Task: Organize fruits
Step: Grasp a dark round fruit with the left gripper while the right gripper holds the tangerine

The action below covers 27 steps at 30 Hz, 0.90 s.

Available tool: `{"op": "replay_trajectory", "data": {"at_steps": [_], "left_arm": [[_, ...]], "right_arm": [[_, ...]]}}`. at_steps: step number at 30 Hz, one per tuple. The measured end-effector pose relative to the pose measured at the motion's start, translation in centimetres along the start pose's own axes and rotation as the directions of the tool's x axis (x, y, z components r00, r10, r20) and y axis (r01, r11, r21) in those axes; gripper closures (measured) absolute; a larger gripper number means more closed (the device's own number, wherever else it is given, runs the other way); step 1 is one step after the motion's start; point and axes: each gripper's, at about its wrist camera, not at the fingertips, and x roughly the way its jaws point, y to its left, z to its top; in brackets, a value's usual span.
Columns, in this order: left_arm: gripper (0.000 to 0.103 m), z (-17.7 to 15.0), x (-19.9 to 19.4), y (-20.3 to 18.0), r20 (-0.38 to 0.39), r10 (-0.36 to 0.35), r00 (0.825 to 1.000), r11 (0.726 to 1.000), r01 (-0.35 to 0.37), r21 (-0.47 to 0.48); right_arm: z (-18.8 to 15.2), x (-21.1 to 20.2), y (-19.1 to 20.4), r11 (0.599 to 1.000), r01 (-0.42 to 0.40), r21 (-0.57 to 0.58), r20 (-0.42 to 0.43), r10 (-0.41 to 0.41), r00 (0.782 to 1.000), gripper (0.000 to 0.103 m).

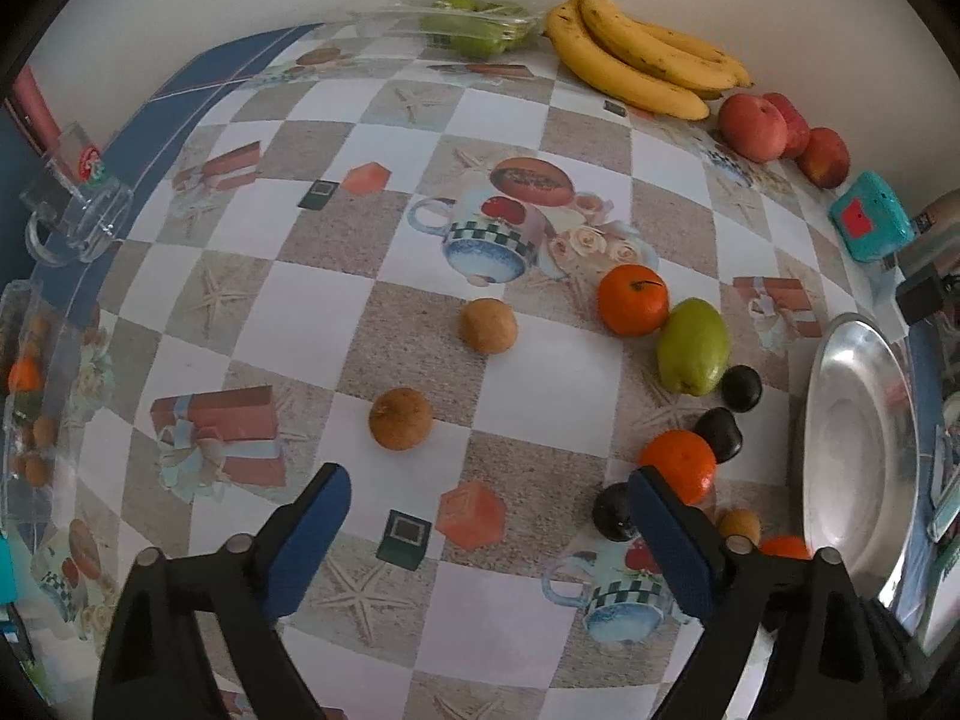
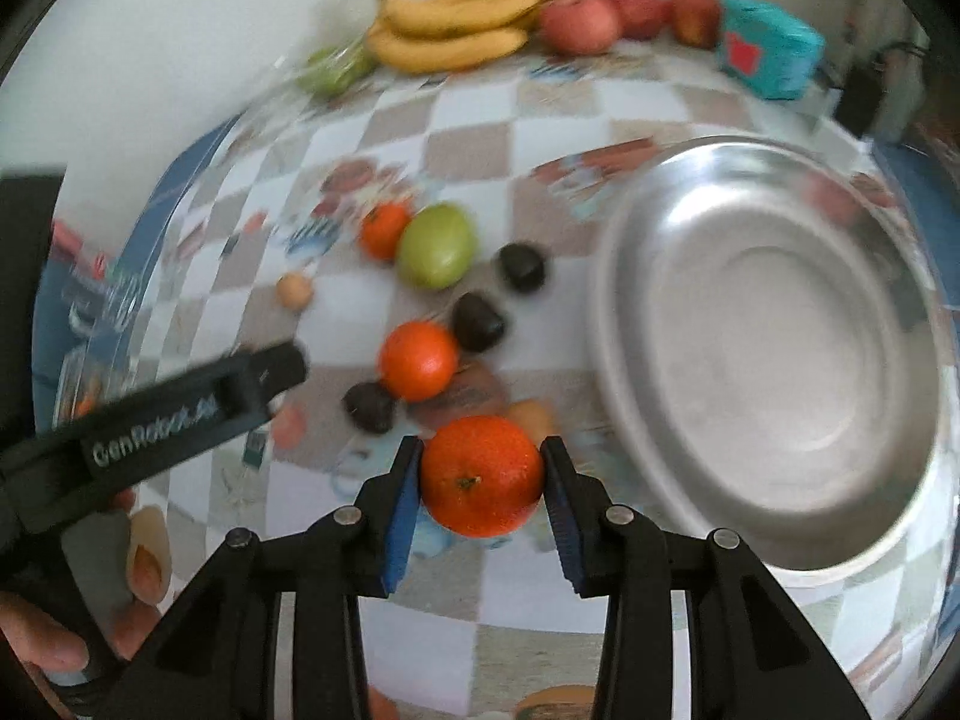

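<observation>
My right gripper is shut on an orange mandarin and holds it above the table, just left of a large steel bowl. My left gripper is open and empty over the checked tablecloth. Ahead of it lie two brown round fruits, a mandarin, a green mango, several dark plums and another mandarin. The same fruits show blurred in the right wrist view, around a mandarin. The bowl's rim is at the right in the left wrist view.
Bananas, red apples and a clear tray of green fruit stand along the back wall. A teal box is at the right, a glass mug and a clear box of small fruits at the left edge.
</observation>
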Motion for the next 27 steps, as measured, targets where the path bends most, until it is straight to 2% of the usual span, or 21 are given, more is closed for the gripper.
{"op": "replay_trajectory", "data": {"at_steps": [4,11,13,18,25,27], "left_arm": [[0.017,-0.2,-0.2,-1.4,0.001,-0.020,1.000,0.998,0.020,0.054],[0.026,-1.1,-0.2,-4.3,-0.048,-0.077,0.996,0.980,0.085,0.179],[0.028,-1.4,-0.1,-5.0,-0.052,-0.070,0.996,0.975,0.079,0.210],[0.046,-1.8,1.0,-6.1,-0.081,-0.040,0.996,0.962,0.060,0.266],[0.055,-2.1,2.0,-7.0,-0.082,0.005,0.997,0.949,0.021,0.316],[0.061,-2.2,2.2,-7.3,-0.080,0.012,0.997,0.943,0.016,0.332]], "right_arm": [[-0.1,-1.0,-1.9,0.997,0.029,0.066,0.060,-0.033,0.998,0.062],[-0.1,-1.5,-3.9,0.989,-0.002,0.148,0.071,-0.008,0.997,0.062],[-0.3,-1.6,-3.9,0.989,-0.001,0.147,0.072,-0.009,0.997,0.062],[-0.5,-1.8,-3.9,0.990,-0.008,0.141,0.068,-0.002,0.998,0.062],[-0.5,-1.7,-3.9,0.989,-0.012,0.147,0.064,0.003,0.998,0.062],[-0.6,-1.7,-3.9,0.989,-0.014,0.147,0.065,0.005,0.998,0.062]]}}
